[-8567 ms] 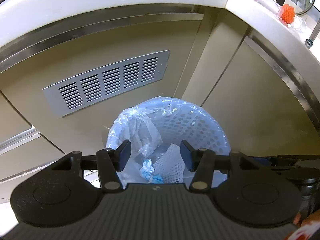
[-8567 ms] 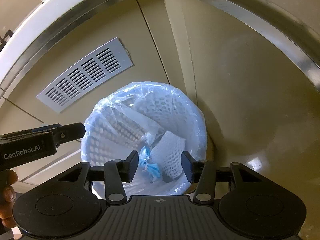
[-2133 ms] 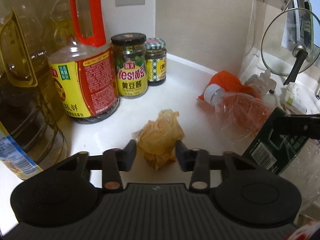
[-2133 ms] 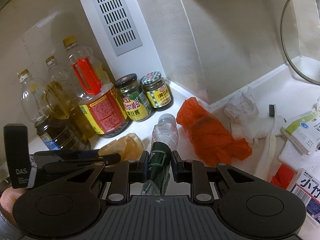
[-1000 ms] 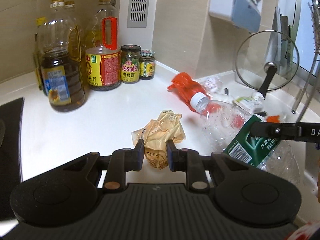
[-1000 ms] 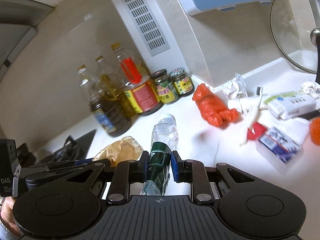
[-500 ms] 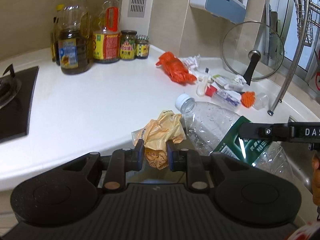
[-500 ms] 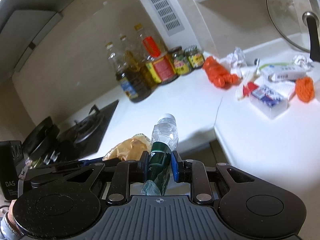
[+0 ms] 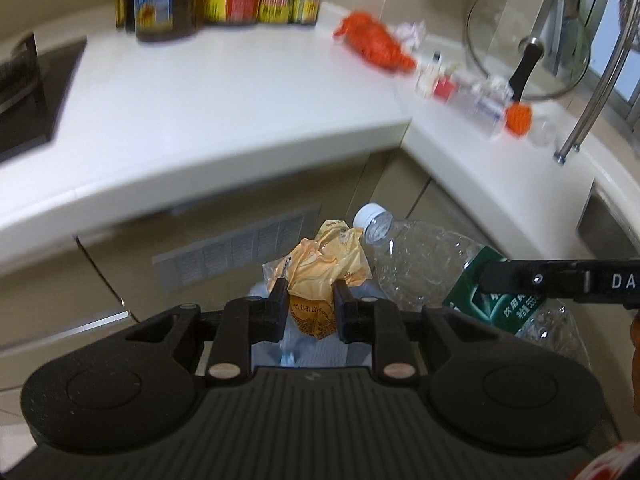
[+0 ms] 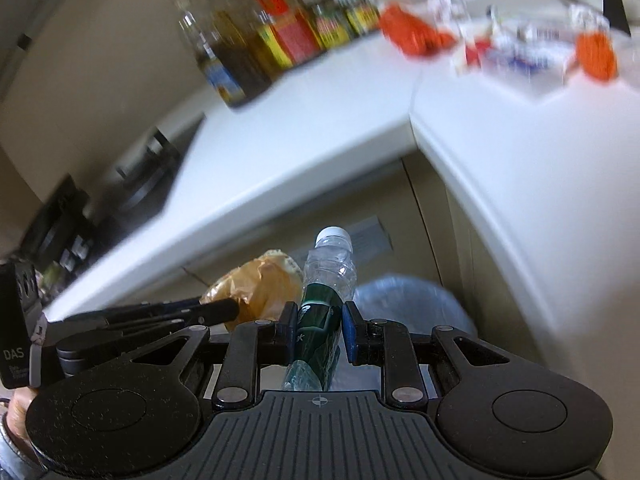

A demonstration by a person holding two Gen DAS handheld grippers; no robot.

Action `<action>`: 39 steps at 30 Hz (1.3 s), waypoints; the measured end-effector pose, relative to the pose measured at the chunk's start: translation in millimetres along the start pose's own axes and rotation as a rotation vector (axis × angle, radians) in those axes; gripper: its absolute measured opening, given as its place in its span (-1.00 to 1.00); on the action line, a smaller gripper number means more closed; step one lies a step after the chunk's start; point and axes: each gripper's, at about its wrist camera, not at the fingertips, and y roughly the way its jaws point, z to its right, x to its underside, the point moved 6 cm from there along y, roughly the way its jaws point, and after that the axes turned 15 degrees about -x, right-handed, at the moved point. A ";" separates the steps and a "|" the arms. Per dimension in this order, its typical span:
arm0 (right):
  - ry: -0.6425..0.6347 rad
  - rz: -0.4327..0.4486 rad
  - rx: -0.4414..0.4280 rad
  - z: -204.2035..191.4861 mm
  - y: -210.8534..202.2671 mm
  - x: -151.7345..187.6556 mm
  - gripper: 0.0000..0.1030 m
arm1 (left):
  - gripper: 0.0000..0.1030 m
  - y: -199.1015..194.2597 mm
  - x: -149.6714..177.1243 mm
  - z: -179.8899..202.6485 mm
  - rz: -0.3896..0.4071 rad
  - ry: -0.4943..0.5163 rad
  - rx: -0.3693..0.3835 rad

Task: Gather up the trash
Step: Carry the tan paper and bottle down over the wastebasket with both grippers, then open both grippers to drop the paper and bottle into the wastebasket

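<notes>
Left gripper (image 9: 308, 306) fingers clamp a crumpled yellow plastic wrapper (image 9: 320, 276); right gripper (image 10: 318, 330) fingers pinch a clear plastic bottle (image 10: 326, 300) above the blue-lined bin (image 10: 412, 304); an early release might miss it

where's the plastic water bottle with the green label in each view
Left wrist view: plastic water bottle at centre right, lying slantwise, white cap toward the yellow wrapper, green label pinched by the right gripper.
Right wrist view: bottle at bottom centre, upright between that gripper's fingers.
Shared landmark: the orange bag on the white counter.
</notes>
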 end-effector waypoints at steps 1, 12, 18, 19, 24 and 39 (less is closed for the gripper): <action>0.009 -0.019 0.015 4.5 7.7 4.7 -0.54 | -0.59 8.6 6.1 -0.9 -0.021 0.000 -0.002; 0.105 -0.192 0.135 64.2 77.7 41.4 -0.54 | -0.59 84.4 46.2 -5.2 -0.184 -0.003 0.019; 0.138 -0.246 0.168 93.5 99.8 53.7 -0.54 | -0.59 108.0 53.5 0.2 -0.223 -0.002 0.025; 0.139 -0.256 0.171 97.7 104.2 56.3 -0.54 | -0.59 110.7 54.5 0.7 -0.228 -0.002 0.026; 0.150 -0.292 0.187 115.6 122.8 60.3 -0.53 | -0.59 121.4 57.6 1.2 -0.247 -0.009 0.024; 0.102 -0.300 0.237 117.7 138.6 56.5 -0.11 | -0.59 140.7 61.0 5.7 -0.282 -0.003 0.016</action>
